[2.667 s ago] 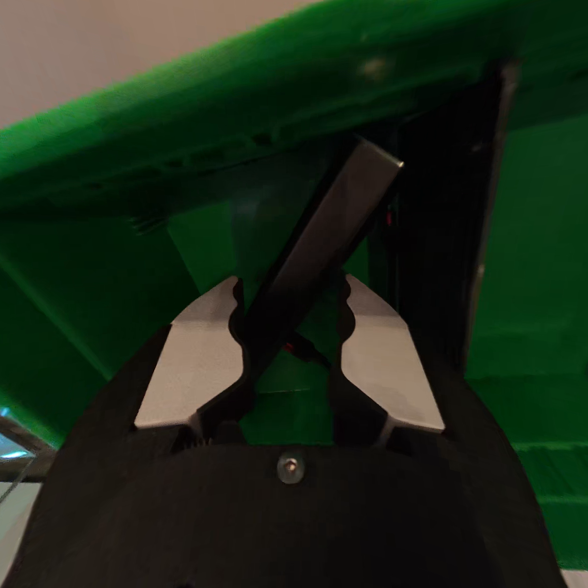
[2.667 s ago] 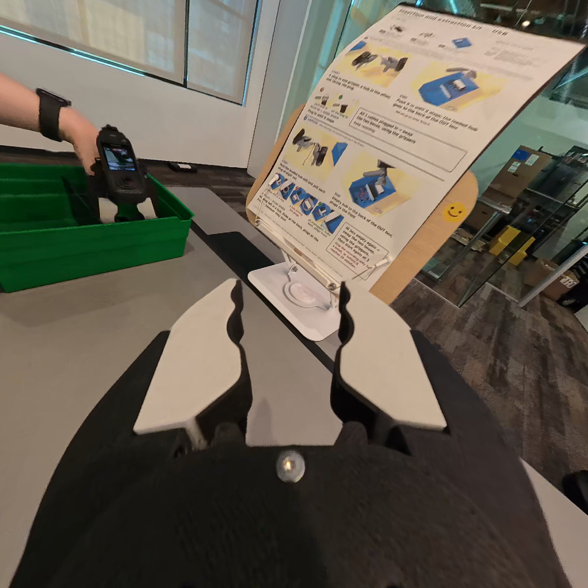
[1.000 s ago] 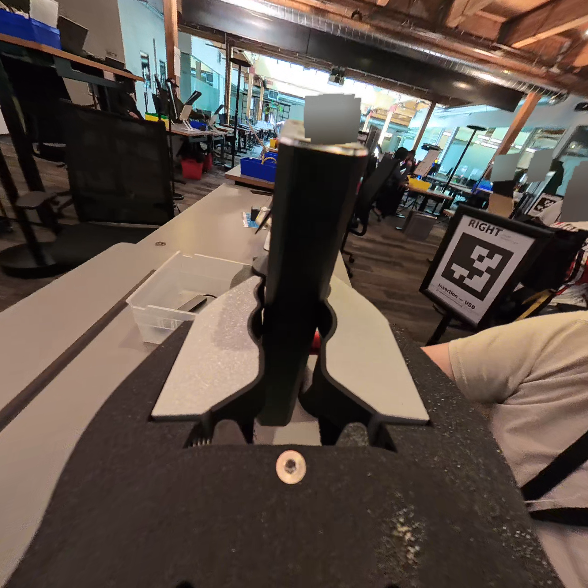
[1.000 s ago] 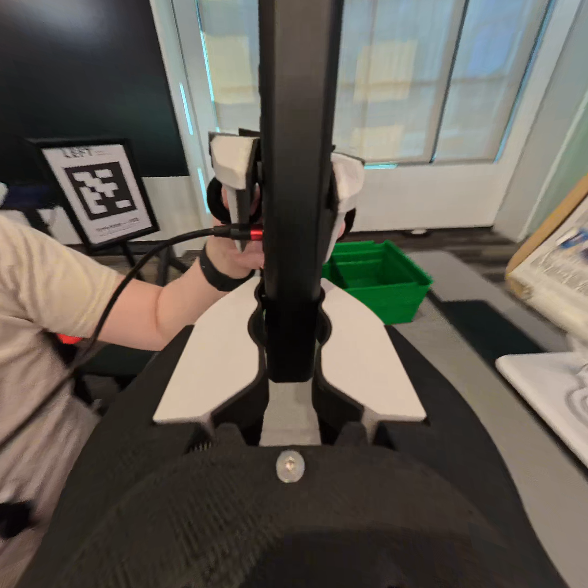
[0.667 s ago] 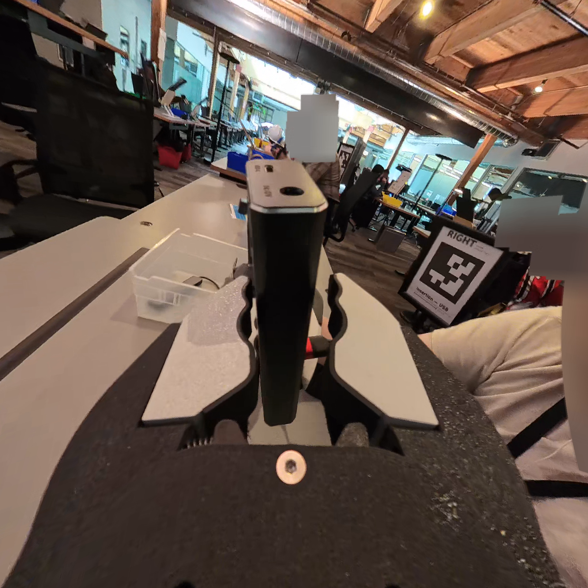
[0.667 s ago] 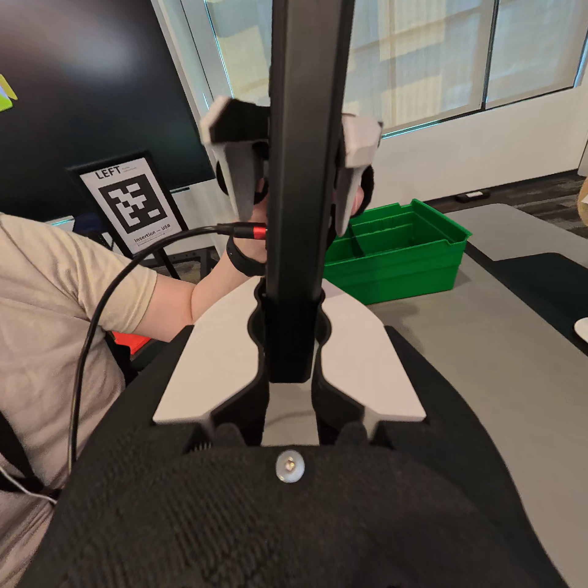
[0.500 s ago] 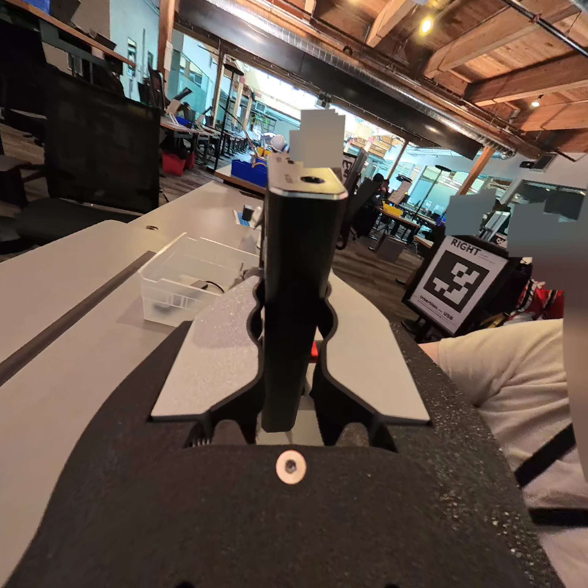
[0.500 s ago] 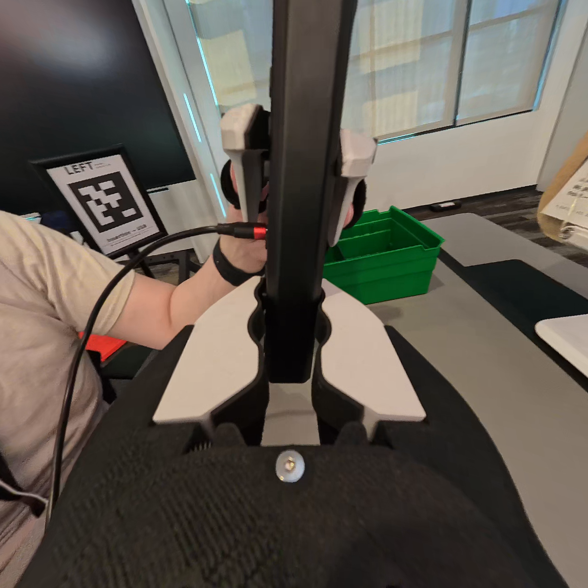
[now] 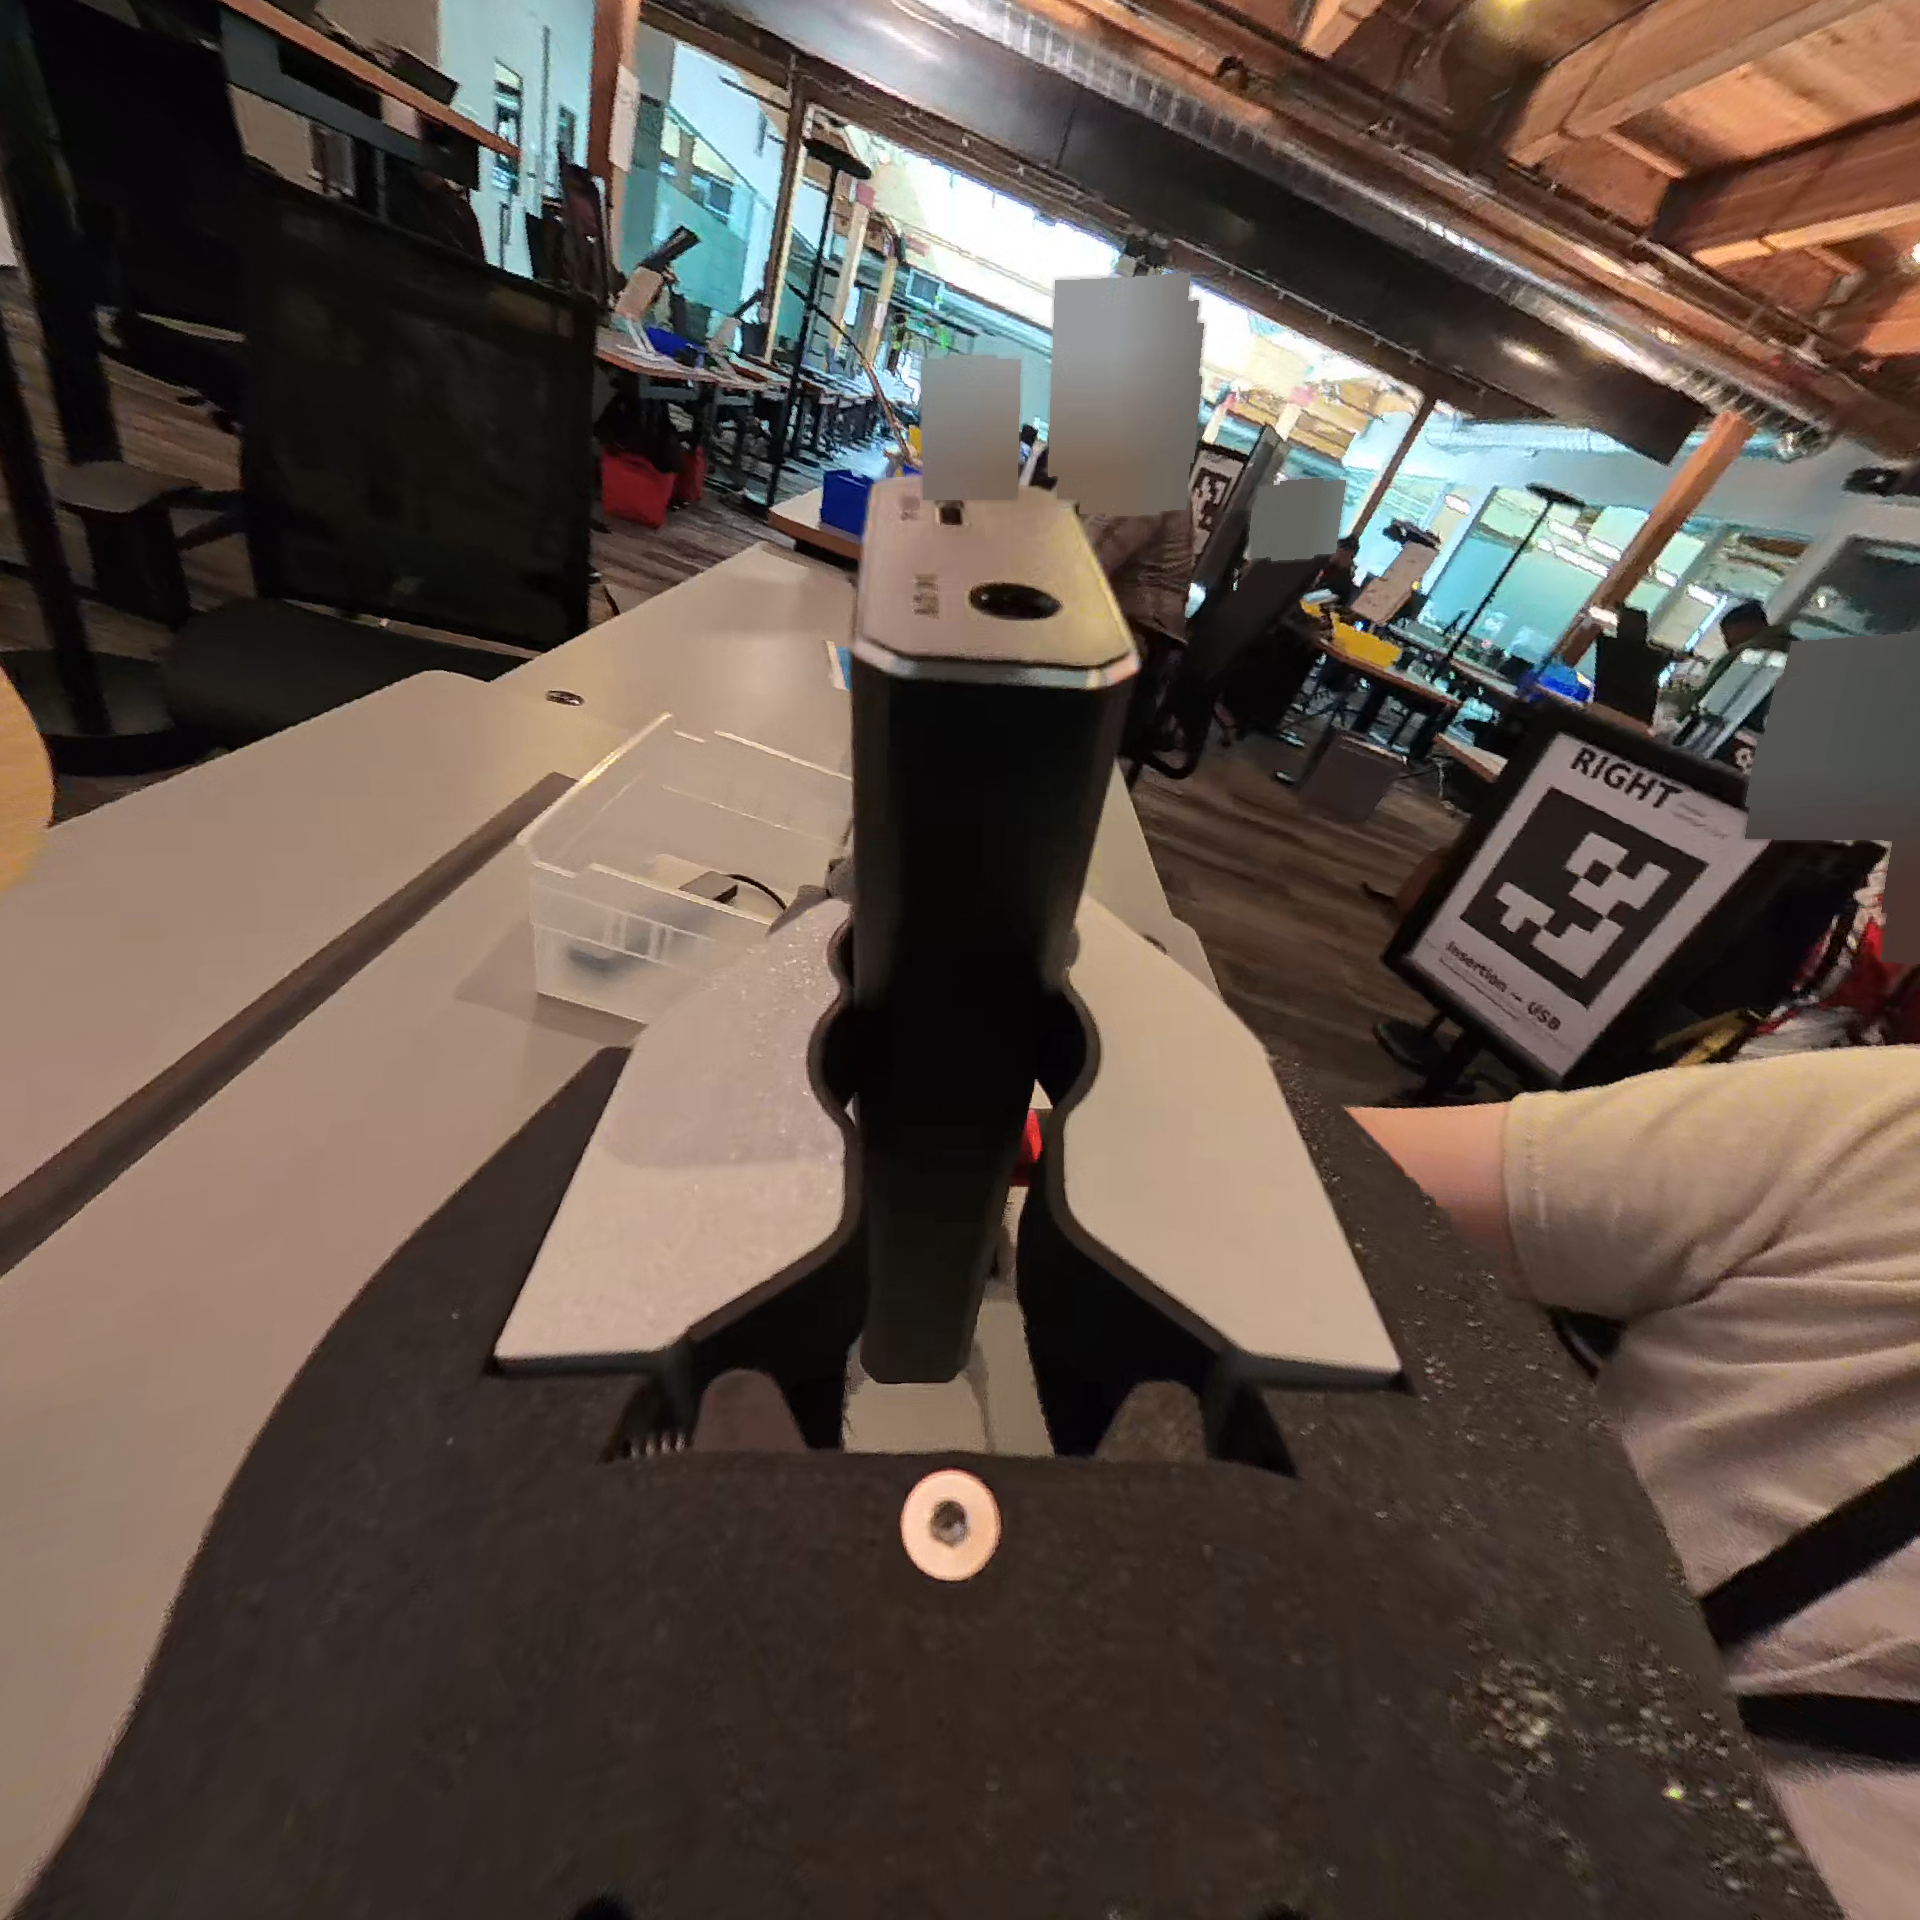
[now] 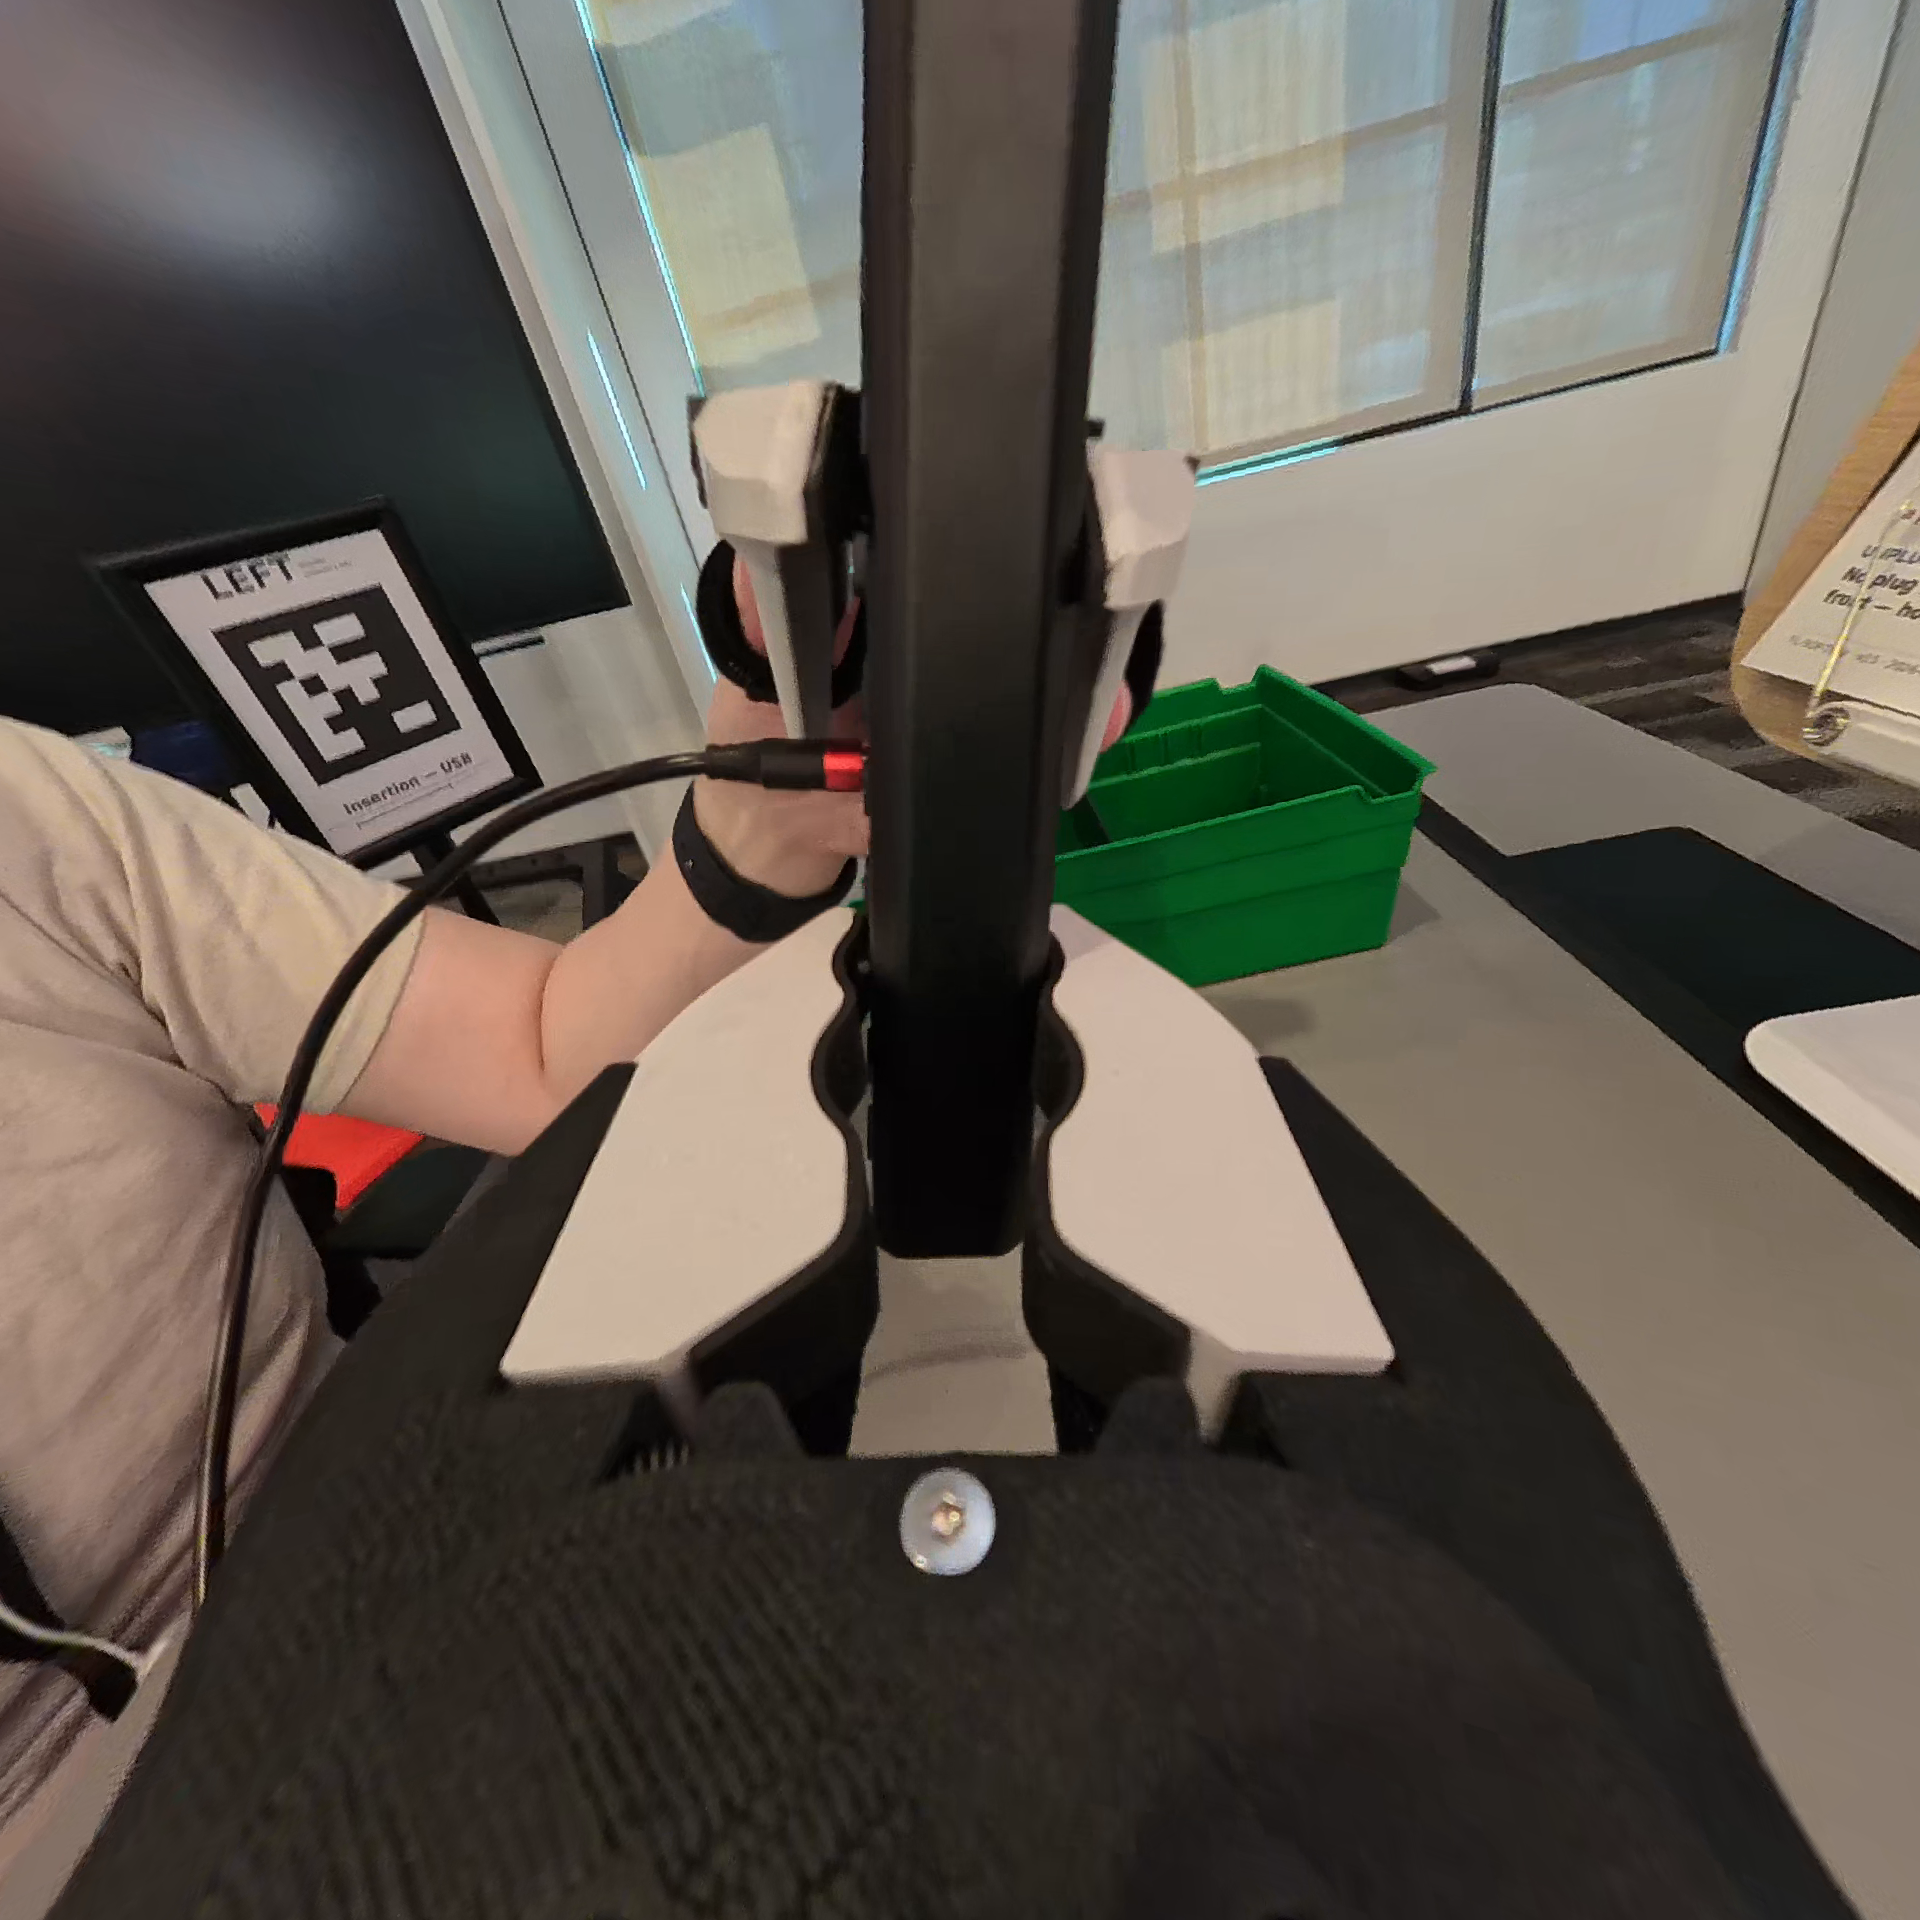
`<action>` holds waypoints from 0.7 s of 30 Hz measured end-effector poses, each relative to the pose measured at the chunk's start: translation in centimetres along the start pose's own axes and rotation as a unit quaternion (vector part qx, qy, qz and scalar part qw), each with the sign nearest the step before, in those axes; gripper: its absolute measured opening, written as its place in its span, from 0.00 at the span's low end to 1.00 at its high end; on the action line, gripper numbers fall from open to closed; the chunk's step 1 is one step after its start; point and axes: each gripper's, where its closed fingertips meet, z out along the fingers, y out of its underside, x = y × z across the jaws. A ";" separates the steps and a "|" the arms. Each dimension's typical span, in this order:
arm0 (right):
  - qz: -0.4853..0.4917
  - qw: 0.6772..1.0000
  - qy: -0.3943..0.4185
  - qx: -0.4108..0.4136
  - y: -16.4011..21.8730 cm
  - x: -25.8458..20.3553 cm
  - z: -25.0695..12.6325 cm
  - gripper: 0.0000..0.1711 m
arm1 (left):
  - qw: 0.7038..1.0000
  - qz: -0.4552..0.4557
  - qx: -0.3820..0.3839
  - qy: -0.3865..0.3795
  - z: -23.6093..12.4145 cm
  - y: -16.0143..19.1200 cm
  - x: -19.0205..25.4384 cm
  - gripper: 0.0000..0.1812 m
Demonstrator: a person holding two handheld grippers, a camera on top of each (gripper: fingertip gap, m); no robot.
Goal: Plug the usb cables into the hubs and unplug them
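Both grippers' fingers are clamped on one black hub (image 9: 977,935): the left gripper (image 9: 951,1029) at one end, the right gripper (image 10: 951,1049) at the other, frame centre. A red-tipped usb cable (image 10: 416,894) sits plugged into its side, centre left. A green bin (image 10: 1247,831) rests on the counter (image 10: 1558,1195), right of centre.

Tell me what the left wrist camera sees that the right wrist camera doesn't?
Only the left wrist view shows the clear plastic bin on the grey table.

Only the right wrist view shows the green bin and the black cable, its red-tipped plug in the hub's side.

Both show the black hub, clamped at opposite ends by the left gripper and right gripper.
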 end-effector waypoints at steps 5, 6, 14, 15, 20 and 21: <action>-0.021 0.995 0.098 0.022 -1.5 2.4 -1.3 0.20 | 0.997 -0.027 0.034 -0.066 -1.4 -0.6 -2.9 0.17; -0.038 0.989 0.143 0.019 -2.1 3.2 -2.0 0.20 | 0.995 -0.025 0.038 -0.093 -1.9 -0.7 -3.8 0.17; -0.162 0.910 0.381 -0.010 -6.7 1.6 -3.4 0.22 | 0.960 0.044 0.037 -0.272 -3.7 -0.5 -7.9 0.17; -0.154 0.913 0.376 -0.011 -6.1 1.5 -2.2 0.22 | 0.956 0.051 0.040 -0.285 -3.8 -0.5 -8.1 0.17; -0.155 0.892 0.419 -0.072 -2.3 4.2 -0.7 0.20 | 0.947 0.064 0.042 -0.311 -3.5 -0.3 -8.3 0.17; -0.145 0.895 0.416 -0.070 -2.0 4.4 -0.6 0.19 | 0.948 0.064 0.041 -0.310 -3.3 -0.3 -8.3 0.17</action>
